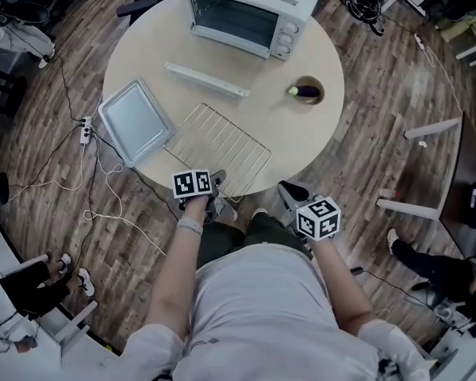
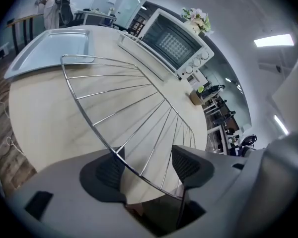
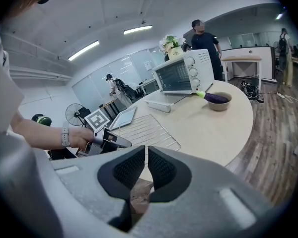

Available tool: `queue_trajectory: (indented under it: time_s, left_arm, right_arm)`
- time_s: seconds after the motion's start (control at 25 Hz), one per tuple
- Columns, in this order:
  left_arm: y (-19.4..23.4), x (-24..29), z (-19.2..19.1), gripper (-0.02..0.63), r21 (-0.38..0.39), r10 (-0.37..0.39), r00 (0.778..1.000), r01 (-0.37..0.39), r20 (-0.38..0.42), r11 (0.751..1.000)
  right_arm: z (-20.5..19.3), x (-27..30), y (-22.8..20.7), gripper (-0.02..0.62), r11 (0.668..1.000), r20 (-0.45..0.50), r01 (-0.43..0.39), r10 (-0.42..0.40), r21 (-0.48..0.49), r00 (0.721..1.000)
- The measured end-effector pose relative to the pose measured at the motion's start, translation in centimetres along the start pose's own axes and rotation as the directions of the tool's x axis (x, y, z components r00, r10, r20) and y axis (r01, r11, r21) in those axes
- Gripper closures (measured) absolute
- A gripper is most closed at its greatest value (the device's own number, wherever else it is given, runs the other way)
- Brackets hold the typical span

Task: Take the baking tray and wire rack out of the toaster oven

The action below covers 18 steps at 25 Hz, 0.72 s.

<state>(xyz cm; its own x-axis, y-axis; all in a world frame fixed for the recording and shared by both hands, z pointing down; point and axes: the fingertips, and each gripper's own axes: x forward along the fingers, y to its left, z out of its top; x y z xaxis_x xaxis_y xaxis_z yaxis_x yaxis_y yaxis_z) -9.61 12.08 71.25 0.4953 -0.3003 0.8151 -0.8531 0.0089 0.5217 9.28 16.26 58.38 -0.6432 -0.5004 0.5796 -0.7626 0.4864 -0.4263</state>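
The wire rack (image 1: 222,145) lies flat on the round table (image 1: 301,133), and its near edge reaches past the table's front rim. My left gripper (image 1: 216,178) is at that edge and open. In the left gripper view the rack's (image 2: 129,103) rim wire runs between the jaws (image 2: 146,165), and the pads stand apart from it. The baking tray (image 1: 135,121) rests at the table's left edge, also seen as the baking tray (image 2: 49,48). The toaster oven (image 1: 246,10) stands at the far side. My right gripper (image 1: 289,190) hovers off the table's front, shut and empty (image 3: 145,165).
A long white tray (image 1: 206,79) lies in front of the oven. A bowl holding an aubergine (image 1: 307,91) sits to the oven's right. Cables (image 1: 95,173) run over the floor at the left. White table legs (image 1: 428,129) stand at the right. People stand in the background.
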Motion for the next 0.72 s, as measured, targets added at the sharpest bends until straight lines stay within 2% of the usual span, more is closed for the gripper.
queue_trajectory:
  time_s: [0.2,0.4,0.52,0.72]
  left_arm:
    - [0.7,-0.6,-0.7,0.305,0.05,0.055,0.995,-0.051,-0.089,0.997]
    - [1.4,-1.1,-1.7,0.305,0.174,0.145,0.98,-0.121,-0.134,0.977]
    - [1.8,-1.3,-1.9,0.304,0.189,0.172,0.977,-0.146,-0.129,0.971]
    - [1.8,-3.0,-1.6,0.304,0.179,0.146,0.987,-0.13,-0.075,0.975]
  right_arm:
    - [0.1,0.1,0.2,0.575,1.0,-0.002,-0.007,0.007,0.0,1.0]
    - [-0.1,0.2,0.4,0.575,1.0,-0.011,-0.018,0.018,-0.006,1.0]
    - [0.0,0.5,0.4,0.575,1.0,-0.013,-0.024,0.024,-0.014,1.0]
    - [1.6,1.0,1.0,0.575,0.998,0.013,-0.042,0.042,-0.04,0.999]
